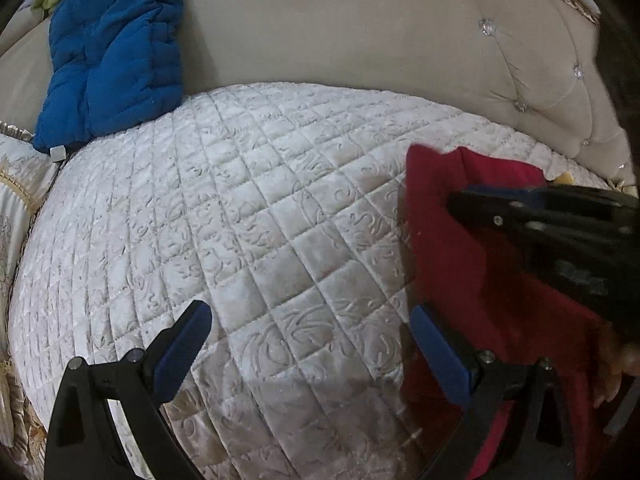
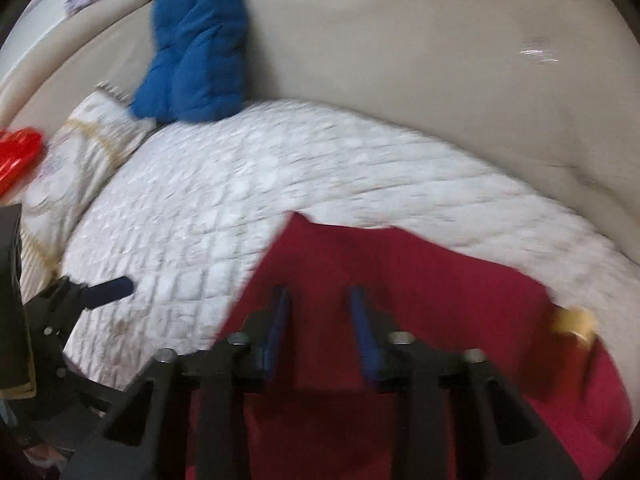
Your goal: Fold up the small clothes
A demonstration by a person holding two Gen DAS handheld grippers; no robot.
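One red garment [image 2: 400, 280] lies on the quilted cushion [image 1: 240, 200]; one blue jacket [image 1: 116, 48] leans behind that cushion. Left gripper [image 1: 308, 344] gapes wide over the cushion. Right gripper [image 2: 320, 328], part open, grips nothing over the garment.

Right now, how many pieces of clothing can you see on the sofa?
2. A red garment lies on the white quilted seat cover, at its right side under the right claw. A blue padded one leans against the backrest, far left. Others may be hidden.
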